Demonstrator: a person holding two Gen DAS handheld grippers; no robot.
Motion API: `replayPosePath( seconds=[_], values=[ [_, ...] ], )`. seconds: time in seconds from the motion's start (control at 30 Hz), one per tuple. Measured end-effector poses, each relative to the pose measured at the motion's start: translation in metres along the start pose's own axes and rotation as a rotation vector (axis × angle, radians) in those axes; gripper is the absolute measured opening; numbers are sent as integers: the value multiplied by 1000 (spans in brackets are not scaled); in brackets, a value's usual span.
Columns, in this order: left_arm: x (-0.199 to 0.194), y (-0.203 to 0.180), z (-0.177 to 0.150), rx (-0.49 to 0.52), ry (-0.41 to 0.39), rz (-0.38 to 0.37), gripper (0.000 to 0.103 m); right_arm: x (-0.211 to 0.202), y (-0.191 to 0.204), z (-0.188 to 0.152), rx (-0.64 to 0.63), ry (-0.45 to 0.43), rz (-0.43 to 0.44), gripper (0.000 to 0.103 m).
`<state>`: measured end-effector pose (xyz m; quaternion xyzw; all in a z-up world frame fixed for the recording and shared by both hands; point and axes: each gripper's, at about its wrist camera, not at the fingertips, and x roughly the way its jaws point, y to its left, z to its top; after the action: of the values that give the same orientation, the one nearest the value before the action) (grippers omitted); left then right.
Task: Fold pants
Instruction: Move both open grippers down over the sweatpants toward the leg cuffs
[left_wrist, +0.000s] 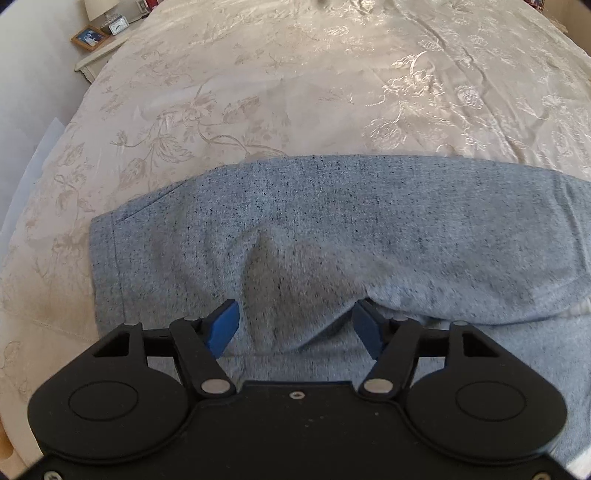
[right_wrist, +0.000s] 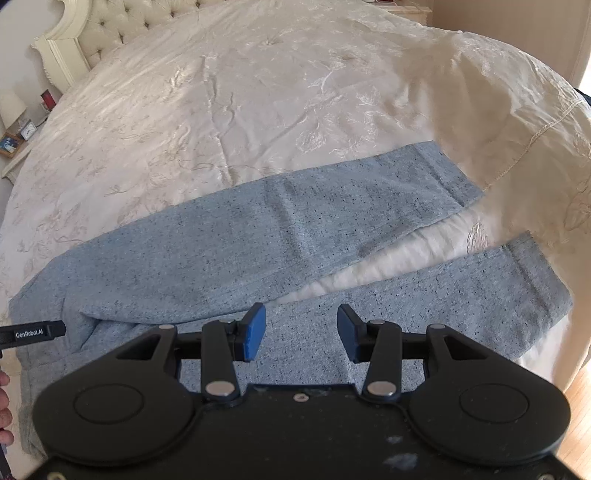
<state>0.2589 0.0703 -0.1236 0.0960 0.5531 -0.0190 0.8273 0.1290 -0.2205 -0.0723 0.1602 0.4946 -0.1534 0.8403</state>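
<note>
Light blue speckled pants (right_wrist: 258, 236) lie on a cream bedspread (right_wrist: 258, 92). In the right wrist view two legs spread apart toward the right, the far leg (right_wrist: 332, 206) and the near leg (right_wrist: 461, 284), with bedspread showing between them. My right gripper (right_wrist: 301, 332) is open and empty, just above the near leg. In the left wrist view the waist end of the pants (left_wrist: 332, 229) fills the middle, with a raised fold of cloth between the open jaws of my left gripper (left_wrist: 295, 325). The left gripper's body also shows in the right wrist view (right_wrist: 33, 334).
A nightstand (left_wrist: 99, 51) with a picture frame, clock and lamp stands at the bed's far left. A tufted headboard (right_wrist: 92, 33) is at the back. The bed's right edge drops to a wooden floor (right_wrist: 576, 406).
</note>
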Motion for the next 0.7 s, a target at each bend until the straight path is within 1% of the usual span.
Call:
replayPosePath(
  seconds=[0.1,0.2,0.23,0.33,0.47,0.53,0.63,0.7],
  values=[
    [31,2,15,-8,26,-9,69,14,3,8,-4,16,-64,46],
    [59,-1,24,17,52,24,69,29,4,17,-11,34,-126,46],
    [67,-3,25,30,61,33,69,34,2,20,-15,37,-134,46],
    [86,-8,26,64,84,56,69,45,-2,27,-43,30,-114,45],
    [89,-12,24,81,83,62,69,61,-19,41,-44,-11,-110,45],
    [85,-11,23,72,79,61,69,71,-36,52,-22,-19,-106,46],
    [79,-10,22,57,85,69,69,89,-67,72,10,-36,-70,46],
    [76,-12,21,52,86,82,69,106,-87,91,8,-37,-80,46]
  ],
)
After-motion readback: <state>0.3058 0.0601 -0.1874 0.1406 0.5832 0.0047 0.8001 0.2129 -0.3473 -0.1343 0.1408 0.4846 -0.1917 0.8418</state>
